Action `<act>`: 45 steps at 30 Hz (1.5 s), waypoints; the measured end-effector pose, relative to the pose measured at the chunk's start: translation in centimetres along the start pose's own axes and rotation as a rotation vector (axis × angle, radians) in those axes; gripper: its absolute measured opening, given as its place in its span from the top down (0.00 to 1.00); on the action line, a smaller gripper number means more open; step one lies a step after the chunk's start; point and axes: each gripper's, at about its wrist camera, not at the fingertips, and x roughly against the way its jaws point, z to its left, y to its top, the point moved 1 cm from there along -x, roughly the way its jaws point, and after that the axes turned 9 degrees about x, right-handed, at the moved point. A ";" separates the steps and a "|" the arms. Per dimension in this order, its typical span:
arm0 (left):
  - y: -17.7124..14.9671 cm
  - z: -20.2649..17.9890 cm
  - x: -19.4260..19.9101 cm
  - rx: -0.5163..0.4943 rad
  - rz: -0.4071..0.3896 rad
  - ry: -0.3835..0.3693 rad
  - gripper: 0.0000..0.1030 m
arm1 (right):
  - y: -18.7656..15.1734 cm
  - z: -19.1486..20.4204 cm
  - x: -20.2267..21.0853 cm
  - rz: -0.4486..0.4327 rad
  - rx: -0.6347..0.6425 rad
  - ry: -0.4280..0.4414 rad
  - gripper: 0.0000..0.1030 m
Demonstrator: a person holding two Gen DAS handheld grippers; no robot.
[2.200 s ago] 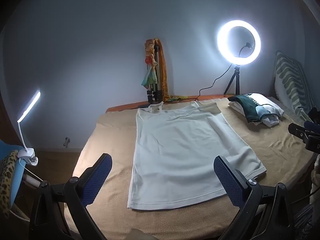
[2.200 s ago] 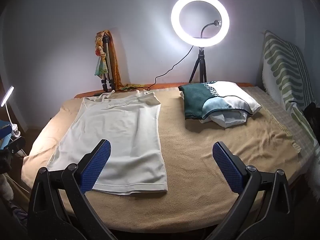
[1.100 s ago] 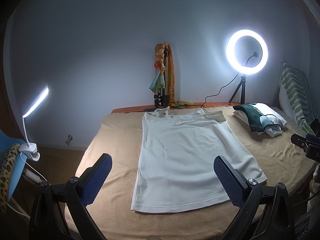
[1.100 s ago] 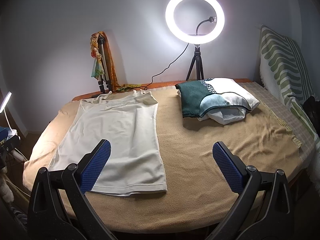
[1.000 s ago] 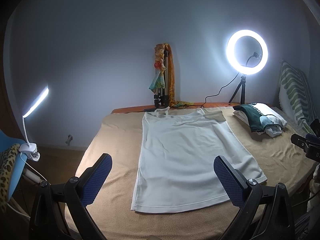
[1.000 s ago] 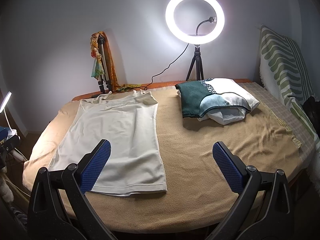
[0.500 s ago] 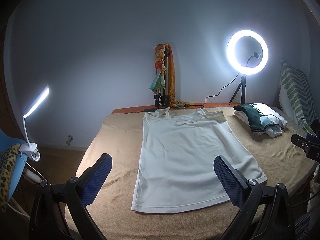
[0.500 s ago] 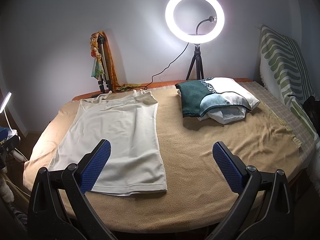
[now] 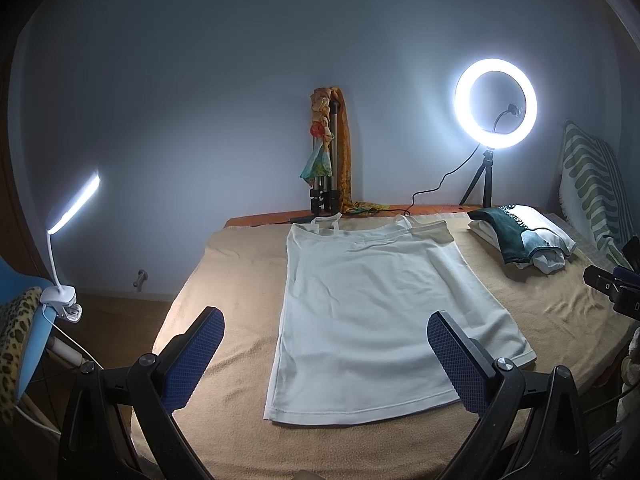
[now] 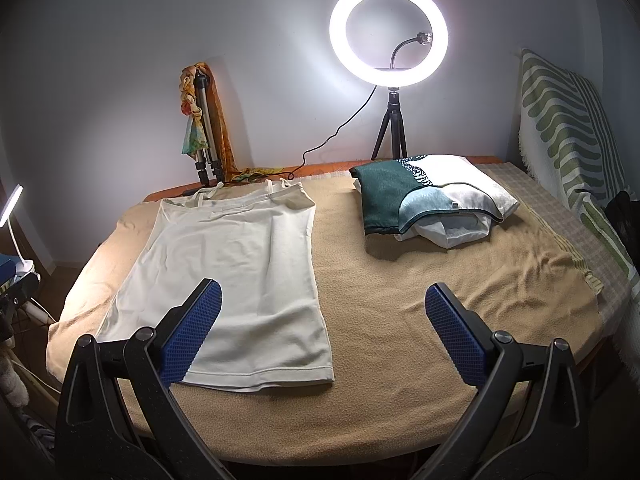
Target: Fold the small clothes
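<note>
A white strappy top [image 9: 376, 308] lies flat and spread out on a tan blanket [image 9: 240, 280], straps toward the far wall, hem toward me. It also shows in the right wrist view [image 10: 240, 268], left of centre. My left gripper [image 9: 326, 360] is open and empty, held above the near hem. My right gripper [image 10: 320, 336] is open and empty, held above the blanket [image 10: 400, 300] just right of the top's hem.
A pile of folded clothes [image 10: 432, 200] sits at the far right of the bed. A ring light on a tripod [image 10: 388, 36] and a folded tripod with scarves [image 10: 204, 120] stand at the back wall. A striped cushion [image 10: 568, 120] leans right. A clip lamp [image 9: 68, 216] stands left.
Over the last two seconds both grippers drew back and rose slightly, so the top looks a bit farther away. In the last second nothing has visibly moved.
</note>
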 end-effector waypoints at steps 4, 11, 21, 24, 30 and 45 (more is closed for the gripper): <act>-0.1 0.3 -0.1 0.001 0.001 0.002 0.00 | 0.0 0.0 0.0 0.000 0.000 0.002 0.00; -0.1 0.4 -0.2 0.000 0.000 0.003 0.00 | 0.0 0.1 0.0 0.000 0.002 -0.004 0.00; -0.4 0.3 -0.3 -0.003 0.008 0.011 0.00 | -0.3 -0.1 0.1 -0.004 0.009 -0.008 0.00; -0.5 0.2 -0.4 -0.006 0.009 0.015 0.00 | -0.2 0.1 0.1 -0.003 0.014 -0.013 0.00; -0.8 0.5 -1.0 -0.002 0.029 0.023 0.00 | 0.2 0.4 0.0 0.001 0.014 0.001 0.00; -3.5 5.8 -5.2 0.190 0.189 -0.021 0.28 | 5.9 6.3 -4.8 0.032 0.130 0.235 0.00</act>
